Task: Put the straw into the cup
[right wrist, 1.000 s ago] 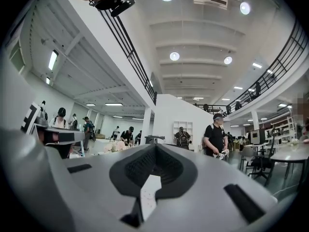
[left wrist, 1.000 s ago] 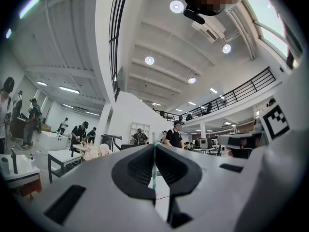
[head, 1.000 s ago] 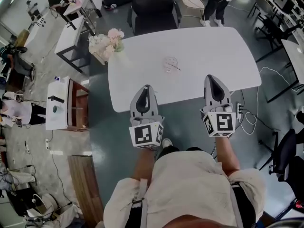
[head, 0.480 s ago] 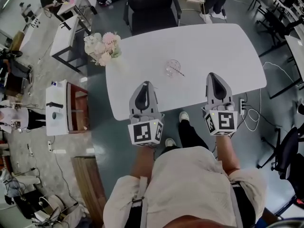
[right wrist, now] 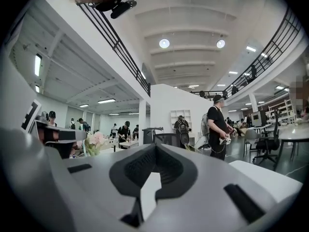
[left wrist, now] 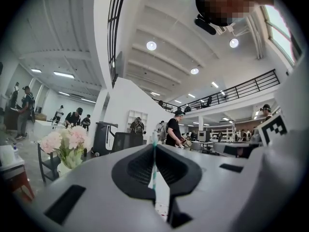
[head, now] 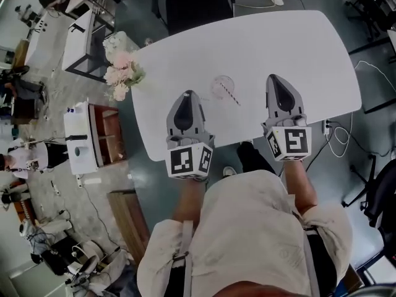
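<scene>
A clear cup [head: 221, 85] stands on the white table [head: 297, 48], near its front middle. A red-and-white striped straw [head: 231, 96] slants from the cup down to the right; I cannot tell whether it lies beside the cup or leans in it. My left gripper [head: 187, 96] hovers over the table's near edge, to the left of the cup and a little nearer me. It is shut [left wrist: 154, 146], with only a thin pale line showing in the slit. My right gripper [head: 276, 79] is level with the cup on its right, also shut [right wrist: 155, 146] and holding nothing.
A vase of pink flowers [head: 120, 73] stands at the table's left corner. A black chair [head: 192, 5] is pushed in at the far side. A low white cabinet [head: 86, 138] sits on the floor to the left. A person in black [right wrist: 217, 124] stands beyond the table.
The person has stepped closer to the table, so both grippers now reach over its near edge, nearer the cup. Both stay shut. Cup and straw have not moved.
</scene>
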Tool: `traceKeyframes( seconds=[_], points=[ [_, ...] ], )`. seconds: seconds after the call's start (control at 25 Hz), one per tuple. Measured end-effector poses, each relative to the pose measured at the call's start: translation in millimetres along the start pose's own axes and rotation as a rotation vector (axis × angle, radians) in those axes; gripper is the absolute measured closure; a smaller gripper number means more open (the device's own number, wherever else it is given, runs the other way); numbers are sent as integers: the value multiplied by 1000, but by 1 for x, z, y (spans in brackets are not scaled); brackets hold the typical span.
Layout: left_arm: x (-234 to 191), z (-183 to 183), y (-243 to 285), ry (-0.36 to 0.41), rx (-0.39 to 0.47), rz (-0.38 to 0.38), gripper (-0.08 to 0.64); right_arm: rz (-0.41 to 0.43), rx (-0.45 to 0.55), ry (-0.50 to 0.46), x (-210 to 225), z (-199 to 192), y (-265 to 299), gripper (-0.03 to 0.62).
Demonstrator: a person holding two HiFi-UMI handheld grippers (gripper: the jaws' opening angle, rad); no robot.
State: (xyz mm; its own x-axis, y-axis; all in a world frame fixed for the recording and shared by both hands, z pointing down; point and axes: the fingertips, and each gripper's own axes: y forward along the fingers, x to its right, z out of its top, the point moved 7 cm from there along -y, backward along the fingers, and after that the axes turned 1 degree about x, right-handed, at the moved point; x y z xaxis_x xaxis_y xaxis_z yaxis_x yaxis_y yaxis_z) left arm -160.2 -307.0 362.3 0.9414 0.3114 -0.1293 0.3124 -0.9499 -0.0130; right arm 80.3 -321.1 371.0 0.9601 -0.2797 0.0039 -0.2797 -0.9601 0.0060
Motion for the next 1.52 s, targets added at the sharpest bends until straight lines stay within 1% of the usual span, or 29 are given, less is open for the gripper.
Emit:
traceKeyframes(
  seconds=[0.24,0.4,0.56,0.72,1.04,1.28,1.52],
  points=[
    [4,-21,40,-43,-80,3,546,9,-61,14,22,-14,30,591],
    [3,-40,66,-69,-117,8,546,21,-72,19,37,-26,53,591],
    [10,-58,75,-120,-172,27,546,35,-126,31,48,-37,61,591],
    [-2,-78,78,-189,-212,60,546,65,-166,32,42,-55,75,591],
    [-24,-138,85,-306,-291,143,546,126,-204,58,31,-92,100,591],
    [-35,-167,86,-383,-308,196,546,149,-225,69,30,-108,112,591],
    [-42,-175,85,-447,-261,252,546,171,-249,68,32,-112,114,591]
  ],
)
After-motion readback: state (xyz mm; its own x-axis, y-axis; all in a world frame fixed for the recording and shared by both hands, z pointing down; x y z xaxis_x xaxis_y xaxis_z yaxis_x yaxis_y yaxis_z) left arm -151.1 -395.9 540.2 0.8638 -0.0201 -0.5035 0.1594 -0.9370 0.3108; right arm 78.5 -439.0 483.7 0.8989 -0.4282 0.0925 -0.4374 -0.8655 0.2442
